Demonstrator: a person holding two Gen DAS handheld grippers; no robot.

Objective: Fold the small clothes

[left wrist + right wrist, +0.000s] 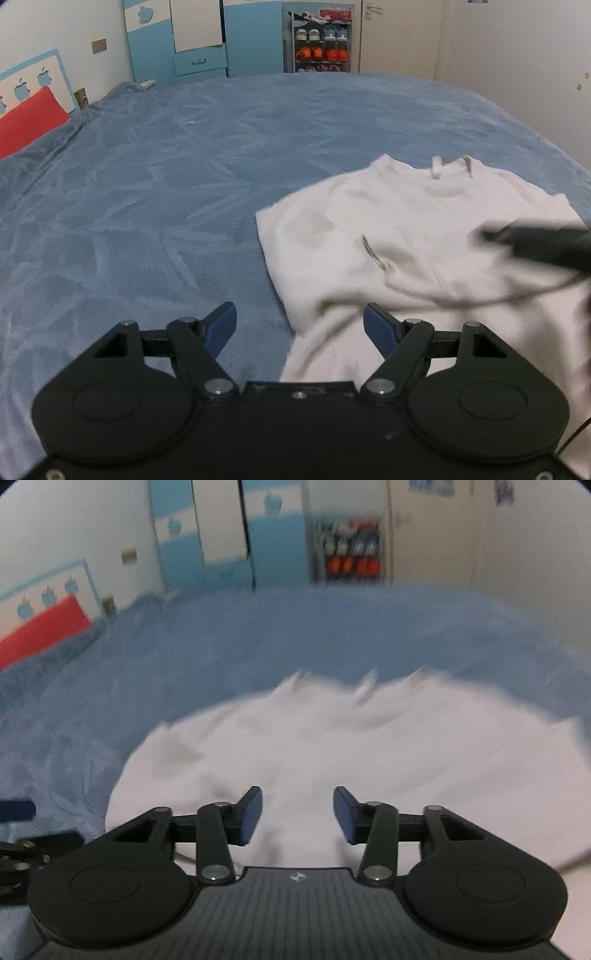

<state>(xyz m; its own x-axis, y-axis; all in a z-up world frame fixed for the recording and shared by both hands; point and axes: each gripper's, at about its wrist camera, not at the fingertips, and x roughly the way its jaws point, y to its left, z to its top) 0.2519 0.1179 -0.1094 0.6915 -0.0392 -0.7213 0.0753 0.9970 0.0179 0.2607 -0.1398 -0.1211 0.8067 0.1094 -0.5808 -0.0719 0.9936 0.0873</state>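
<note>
Where bedspread (147, 184) lies, white garment (406, 229)

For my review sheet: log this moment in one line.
shirt: on bed, partly folded | left gripper: open, empty | right gripper: open, empty, above shirt

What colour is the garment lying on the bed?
White; the garment lies on a blue bedspread, clearest in the left wrist view.

No readable text, labels or numbers anywhere.
</note>
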